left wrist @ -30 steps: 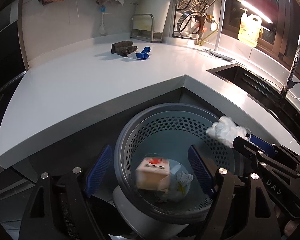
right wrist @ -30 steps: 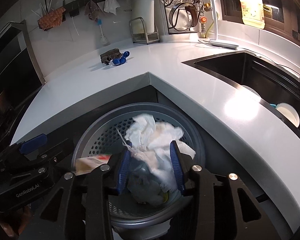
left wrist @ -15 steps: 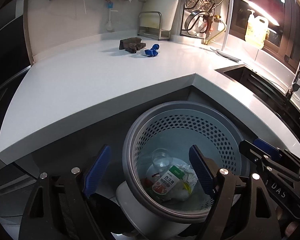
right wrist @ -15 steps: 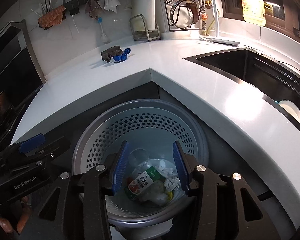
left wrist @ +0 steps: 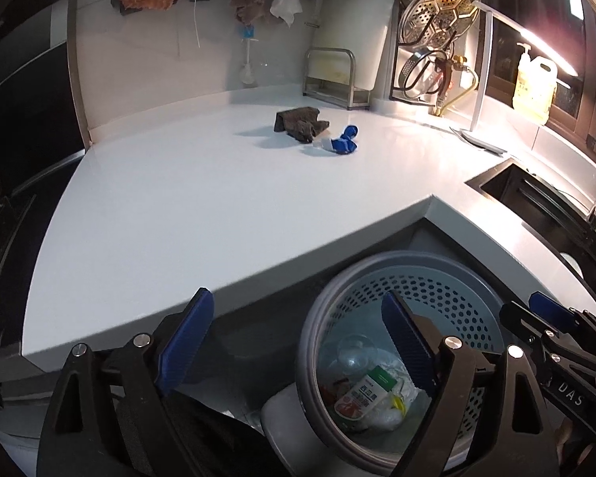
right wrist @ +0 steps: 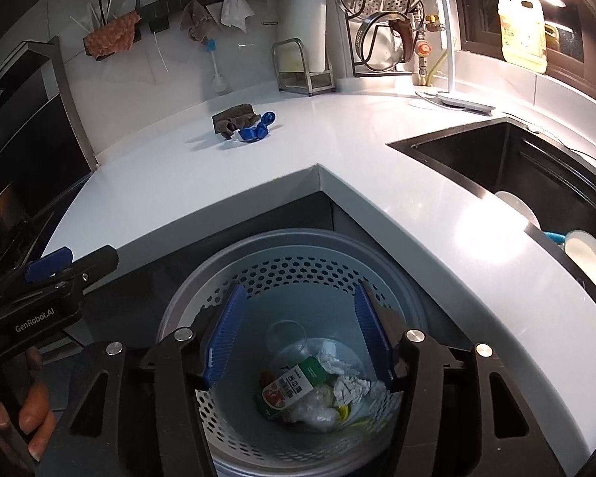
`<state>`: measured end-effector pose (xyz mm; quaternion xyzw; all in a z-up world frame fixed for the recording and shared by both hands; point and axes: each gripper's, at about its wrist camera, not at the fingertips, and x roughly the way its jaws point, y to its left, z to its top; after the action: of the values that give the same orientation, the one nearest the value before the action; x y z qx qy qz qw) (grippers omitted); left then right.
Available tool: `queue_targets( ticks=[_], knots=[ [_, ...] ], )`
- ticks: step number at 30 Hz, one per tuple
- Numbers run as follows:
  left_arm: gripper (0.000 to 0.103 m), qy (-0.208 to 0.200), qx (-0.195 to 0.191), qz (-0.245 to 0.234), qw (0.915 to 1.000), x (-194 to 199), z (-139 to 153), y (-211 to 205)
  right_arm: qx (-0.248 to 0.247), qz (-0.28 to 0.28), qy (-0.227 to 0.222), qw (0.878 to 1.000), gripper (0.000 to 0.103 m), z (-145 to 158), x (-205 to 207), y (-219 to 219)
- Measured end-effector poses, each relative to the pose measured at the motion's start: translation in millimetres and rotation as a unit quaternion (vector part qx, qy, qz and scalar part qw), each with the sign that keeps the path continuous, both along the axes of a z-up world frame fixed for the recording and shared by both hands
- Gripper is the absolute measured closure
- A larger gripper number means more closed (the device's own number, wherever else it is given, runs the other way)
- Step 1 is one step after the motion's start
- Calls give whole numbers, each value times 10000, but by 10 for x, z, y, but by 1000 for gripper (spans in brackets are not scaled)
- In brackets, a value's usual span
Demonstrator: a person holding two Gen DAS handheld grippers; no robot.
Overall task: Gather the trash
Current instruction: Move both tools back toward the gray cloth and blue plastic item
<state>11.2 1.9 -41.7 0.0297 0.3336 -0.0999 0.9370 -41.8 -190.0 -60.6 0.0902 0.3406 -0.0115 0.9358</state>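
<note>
Where the trash lies, at the bottom of the round grey perforated plastic bin [right wrist: 298,262], a red, white and green printed carton [right wrist: 288,391] rests among crumpled white paper [right wrist: 351,387], with a clear plastic cup [right wrist: 285,336] just behind it. In the right wrist view the bin fills the lower centre of the frame, below the corner of the white countertop [right wrist: 337,151]. The right gripper [right wrist: 298,332] hangs over the bin mouth, its blue-padded jaws opening with nothing between them. In the left wrist view the bin sits at lower right; the left gripper [left wrist: 298,342] has its jaws spread wide and opening, gripping nothing, one finger before the counter edge and the other over the bin.

Farther up the counter, upper centre in both views, a crumpled brown cloth [left wrist: 300,123] lies touching a small blue and white plastic piece [left wrist: 343,141]. A dark sink [right wrist: 504,159] sits at right.
</note>
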Motion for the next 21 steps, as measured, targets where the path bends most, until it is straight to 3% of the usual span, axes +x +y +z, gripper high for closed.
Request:
queue_targets(
  ticks=[8, 21],
  knots=[
    [13, -369, 30, 143, 9992, 501, 282, 68, 17, 43, -189, 9998, 42, 176, 548, 57],
    [9, -538, 29, 349, 9979, 1406, 397, 232, 4, 168, -105, 9998, 37, 299, 1726, 114]
  ],
)
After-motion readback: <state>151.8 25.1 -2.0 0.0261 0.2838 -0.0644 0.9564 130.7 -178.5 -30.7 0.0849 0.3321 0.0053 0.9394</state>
